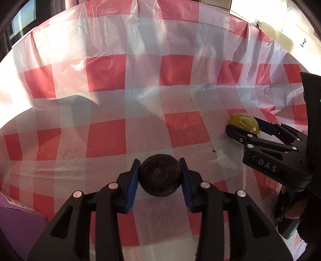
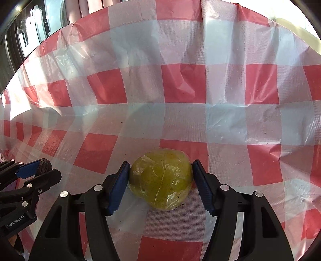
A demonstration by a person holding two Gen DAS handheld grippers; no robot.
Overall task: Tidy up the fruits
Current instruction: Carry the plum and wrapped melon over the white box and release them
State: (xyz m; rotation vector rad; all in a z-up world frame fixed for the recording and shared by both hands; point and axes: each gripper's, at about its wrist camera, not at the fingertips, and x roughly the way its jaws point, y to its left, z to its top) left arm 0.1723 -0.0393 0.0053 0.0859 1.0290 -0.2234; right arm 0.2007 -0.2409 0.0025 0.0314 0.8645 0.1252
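Both tongs were seen clamped: the left gripper (image 1: 159, 176) on a dark round fruit (image 1: 159, 175), the right gripper (image 2: 160, 180) on a wrapped yellow-green fruit (image 2: 160, 180), above the checked tablecloth (image 2: 180, 84).

Sunlight streaks a counter (image 2: 180, 84) draped in red-and-white checked plastic; beyond its far edge, a dark window (image 1: 22, 22) and pale wall (image 1: 270, 12).

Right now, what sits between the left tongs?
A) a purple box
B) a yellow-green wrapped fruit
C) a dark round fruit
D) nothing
C: the left tongs press their blue pads against both sides of the dark round fruit; the right tongs hold the yellow-green one.
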